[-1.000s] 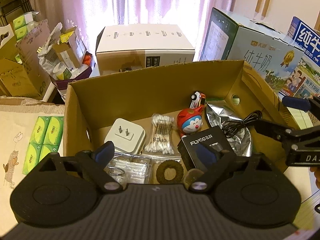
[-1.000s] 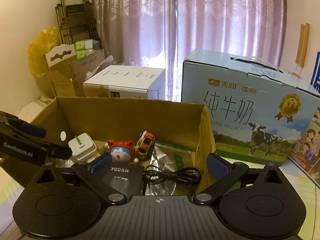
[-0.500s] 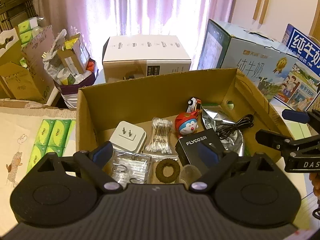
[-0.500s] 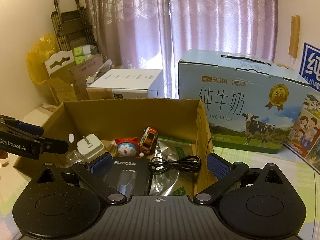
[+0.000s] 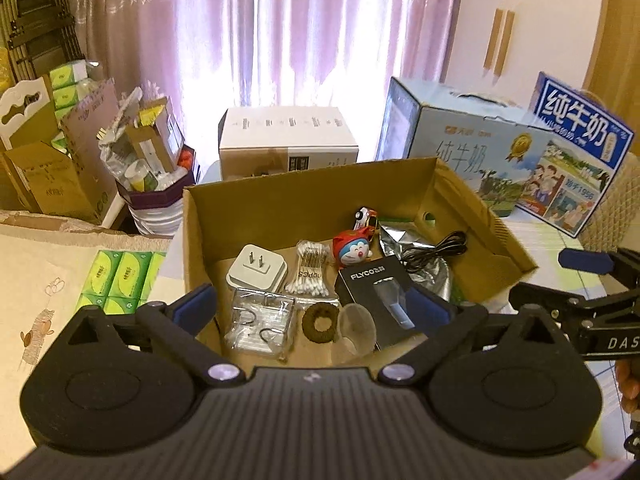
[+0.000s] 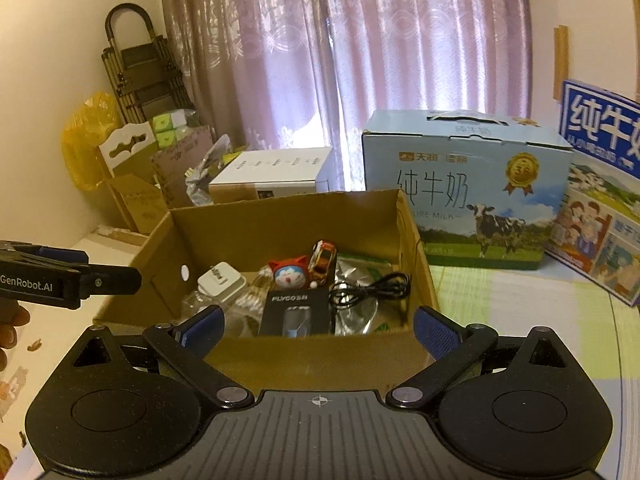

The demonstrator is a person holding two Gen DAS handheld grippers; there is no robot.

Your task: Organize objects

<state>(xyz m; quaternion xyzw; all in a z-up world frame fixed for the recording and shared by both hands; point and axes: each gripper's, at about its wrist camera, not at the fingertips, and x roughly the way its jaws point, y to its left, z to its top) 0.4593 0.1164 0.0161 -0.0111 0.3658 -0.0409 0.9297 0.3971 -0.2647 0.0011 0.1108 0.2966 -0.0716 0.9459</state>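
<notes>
Open-topped cardboard box (image 5: 304, 196), floor crowded; milk carton (image 6: 468, 184) close alongside.

My left claw (image 5: 312, 306) hangs above the near edge of an open cardboard box (image 5: 308, 196), its blue-padded jaws opening with nothing between them. Inside the box lie a white plug (image 5: 257, 267), a pack of cotton swabs (image 5: 308, 268), a clear plastic packet (image 5: 260, 322), a brown ring (image 5: 320, 323), a black FLYCO box (image 5: 374, 280), a round red-and-blue toy (image 5: 353, 249), a toy car (image 5: 365, 217) and a black cable (image 5: 434, 249) on foil (image 5: 402, 236). At the right edge my other claw (image 5: 560, 276) reaches in — beside the box, not over it. Milk cartons (image 5: 460, 152) stand behind.
</notes>
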